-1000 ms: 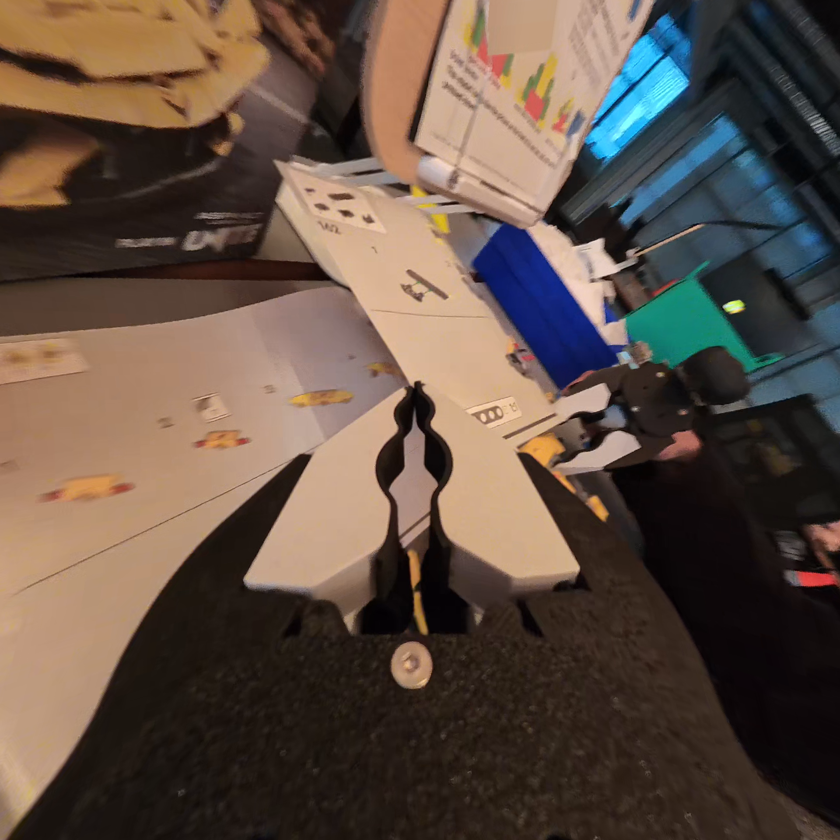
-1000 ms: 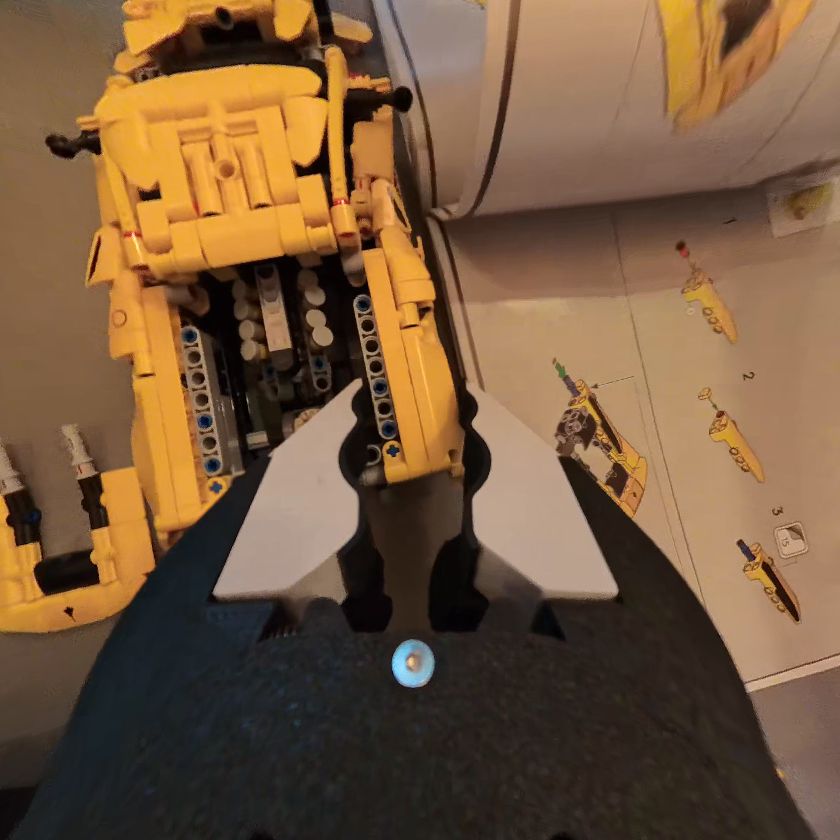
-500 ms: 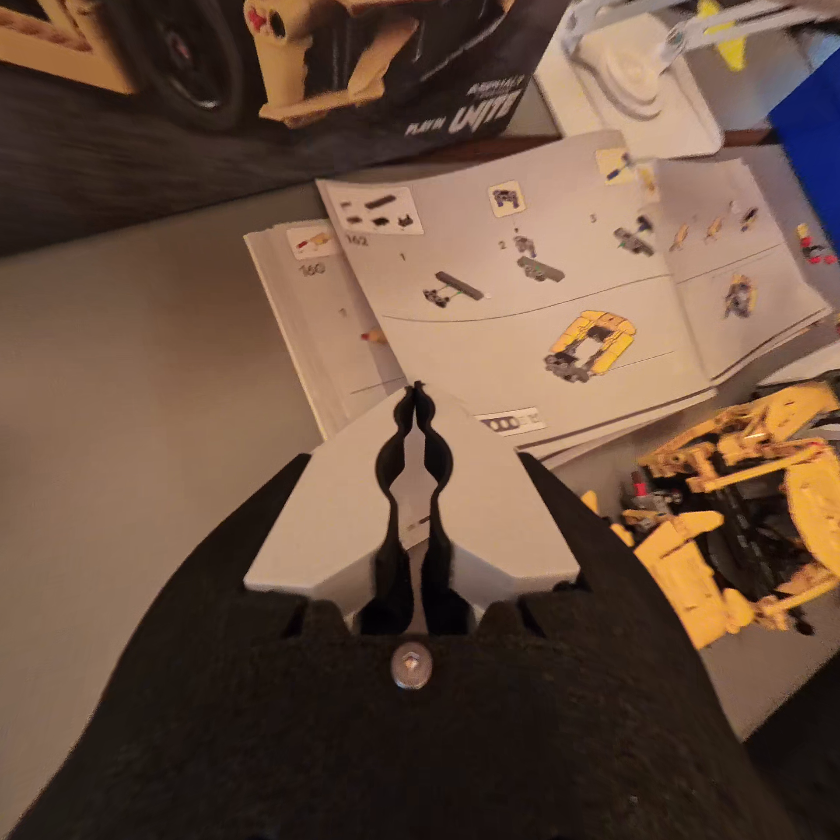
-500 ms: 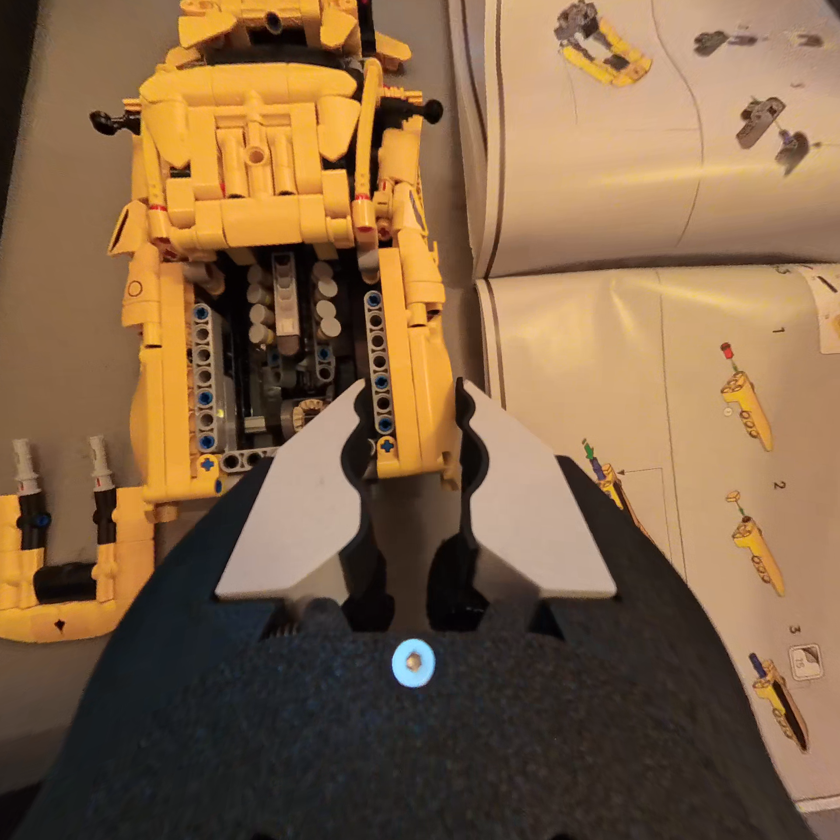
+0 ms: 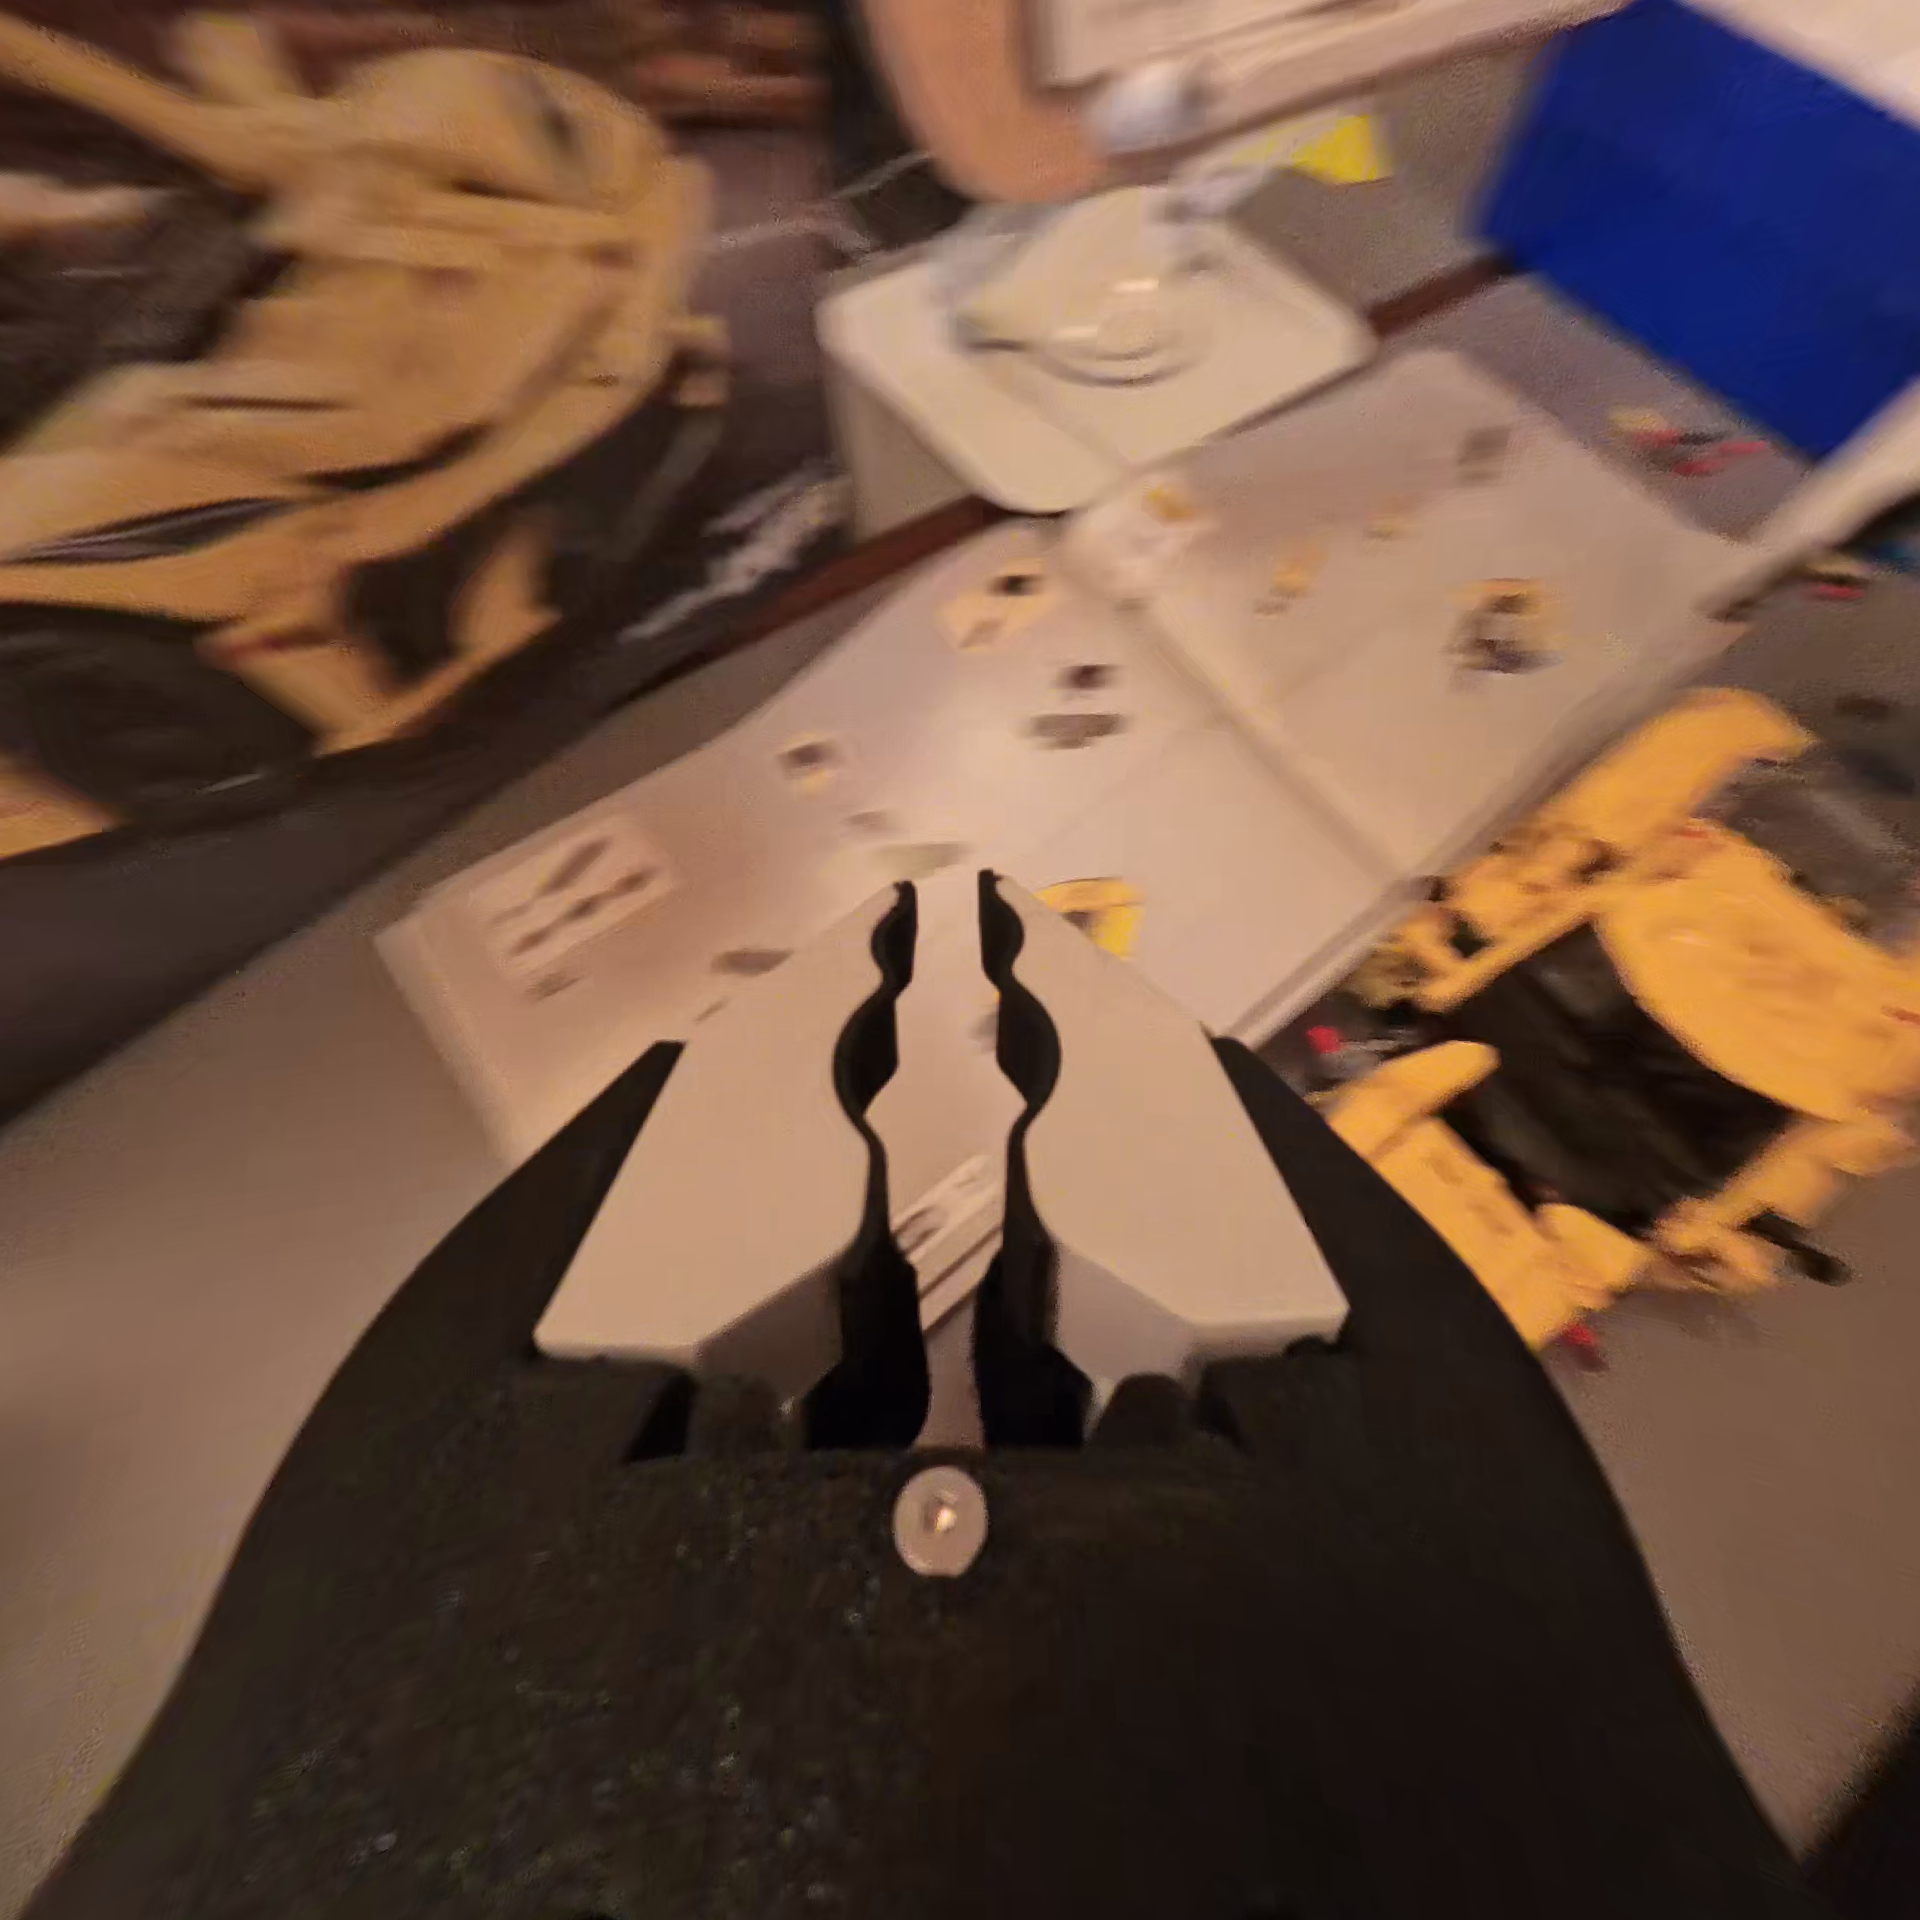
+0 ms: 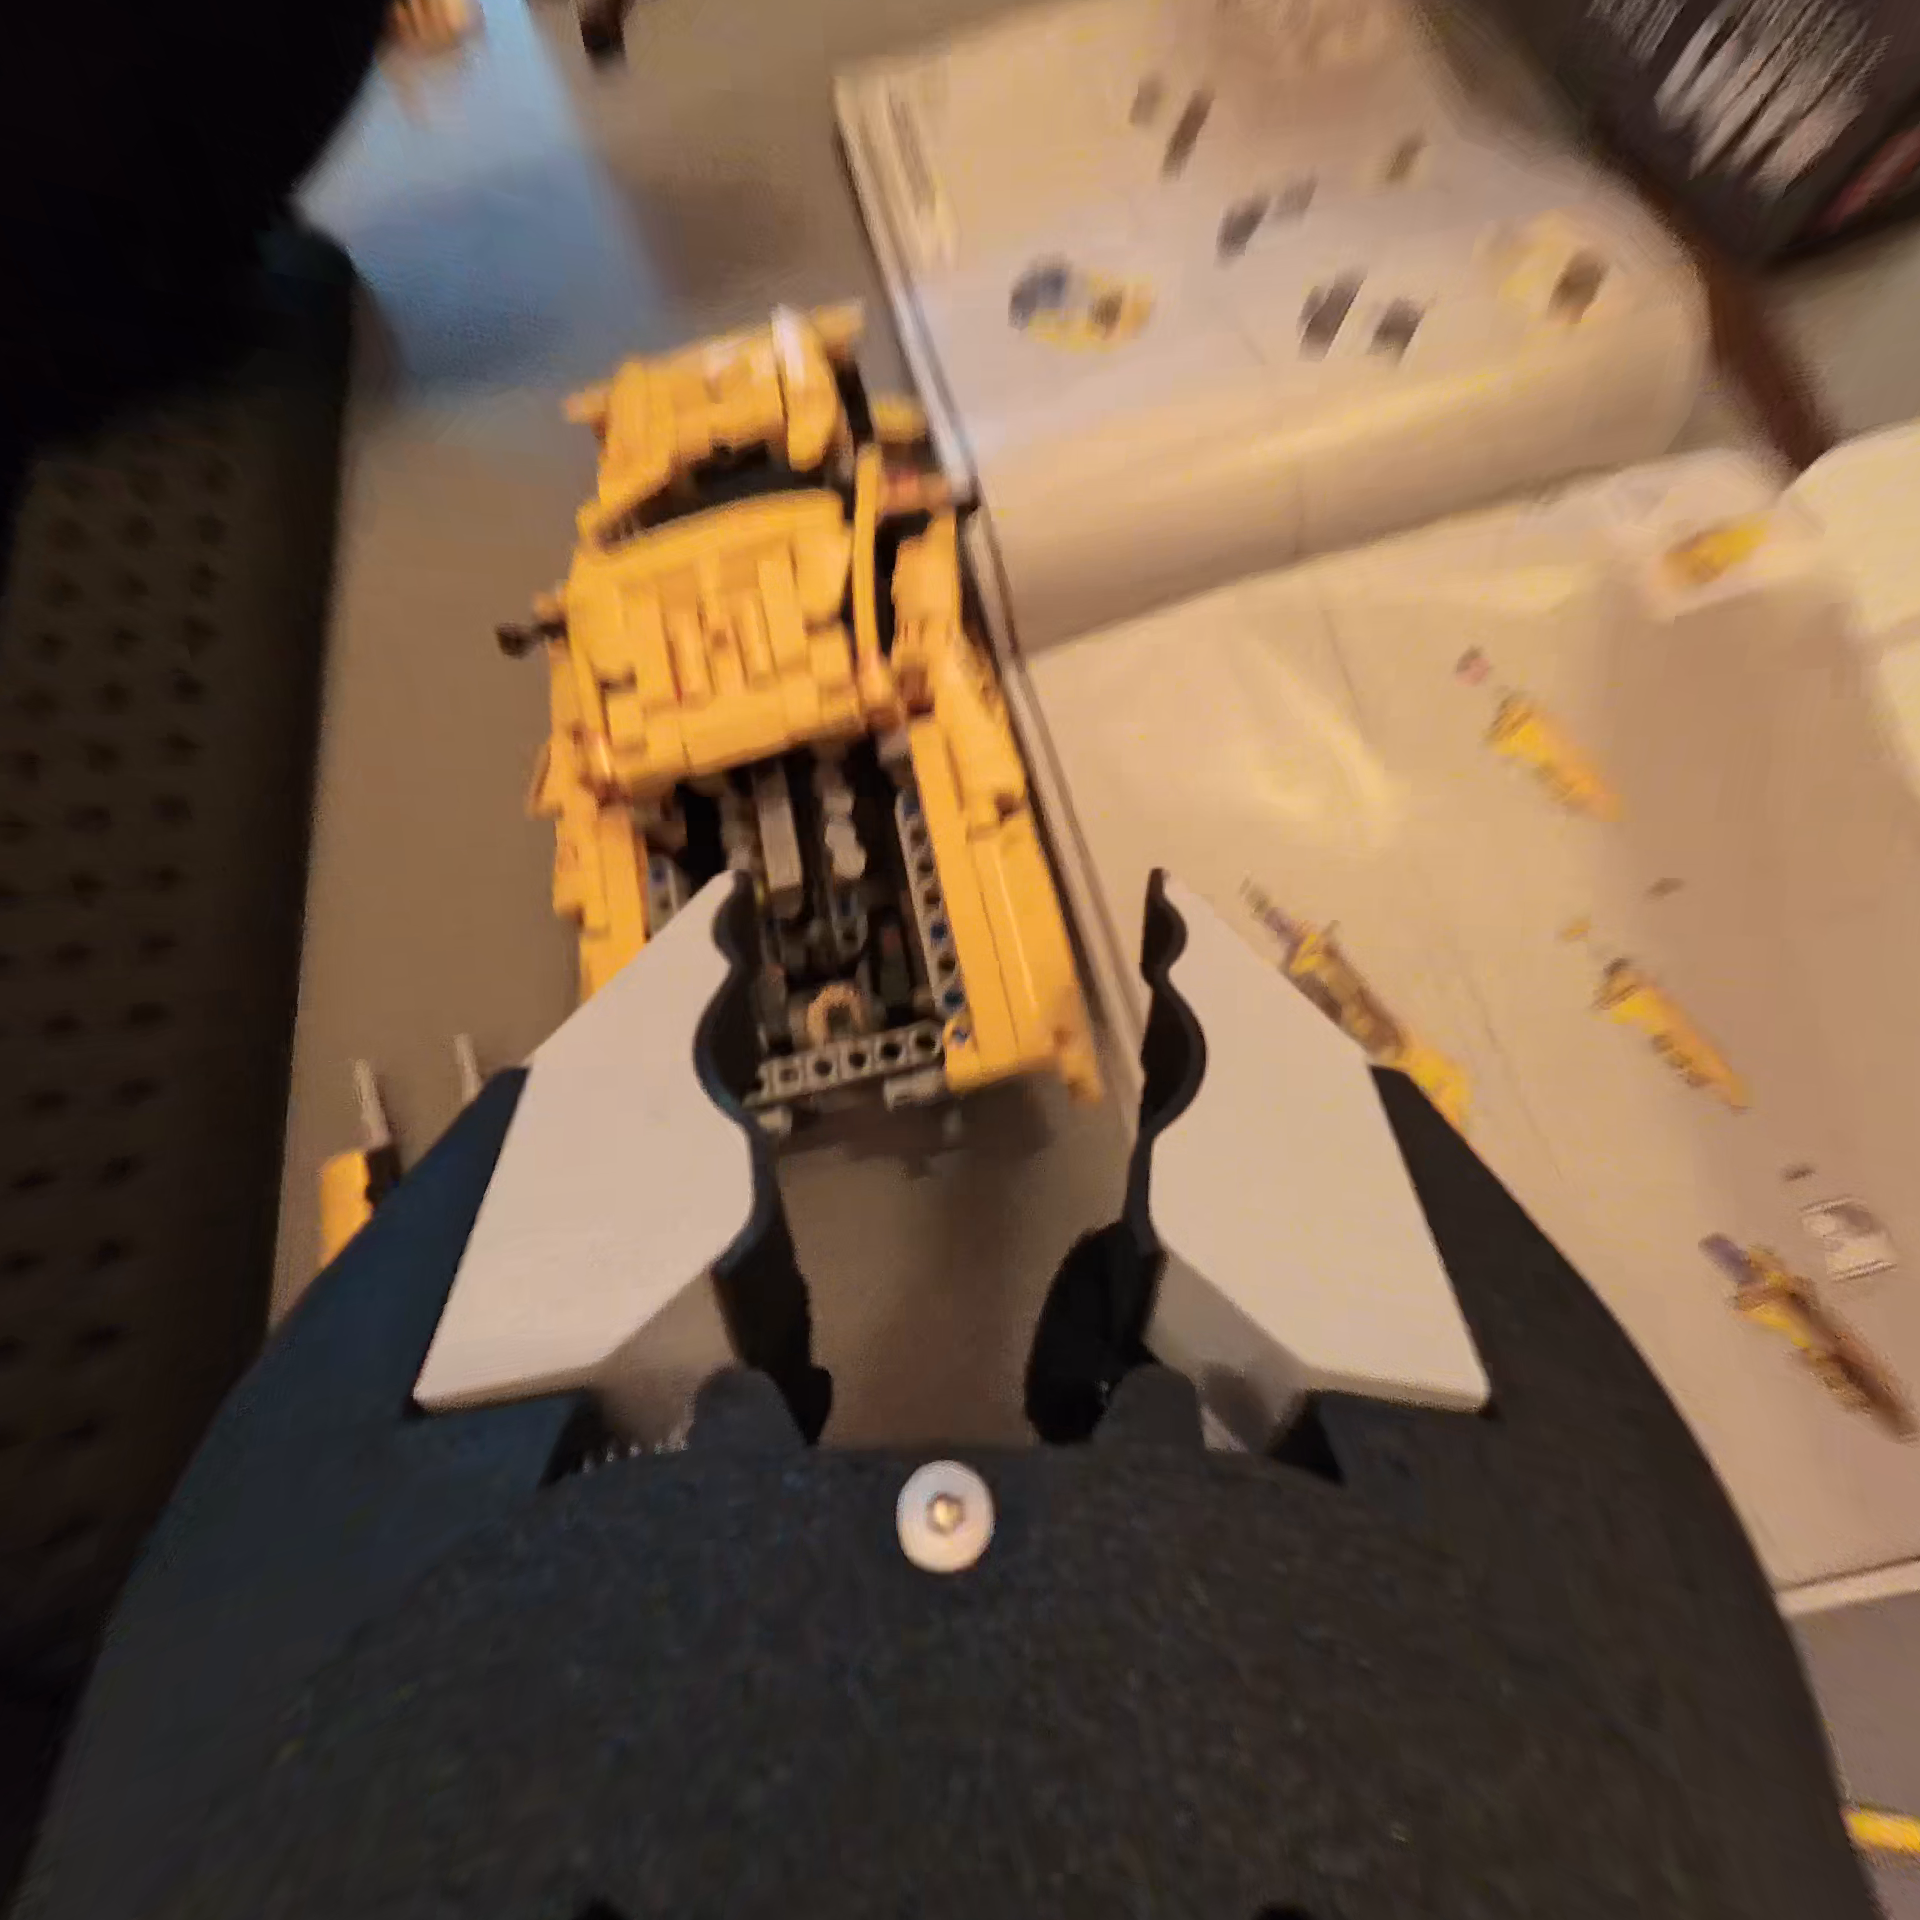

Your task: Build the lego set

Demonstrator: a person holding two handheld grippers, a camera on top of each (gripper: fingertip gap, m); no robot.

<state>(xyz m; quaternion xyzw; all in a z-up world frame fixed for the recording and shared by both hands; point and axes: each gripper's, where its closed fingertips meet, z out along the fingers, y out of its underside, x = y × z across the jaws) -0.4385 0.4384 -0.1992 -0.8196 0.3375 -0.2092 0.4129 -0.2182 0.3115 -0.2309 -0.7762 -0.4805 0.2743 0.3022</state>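
While above table, empty jaws.

Yellow brick-built car with grey and black innards; white paper instruction booklet (yellow diagrams dotted across); grey surface; blue box.

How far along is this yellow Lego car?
Done: much of the yellow car body is assembled. Its rear still shows open grey beams and gears. In hand: nothing; the right gripper is wide open over that rear, the left gripper slightly open over the manual. Left: a yellow piece lies loose beside the car.
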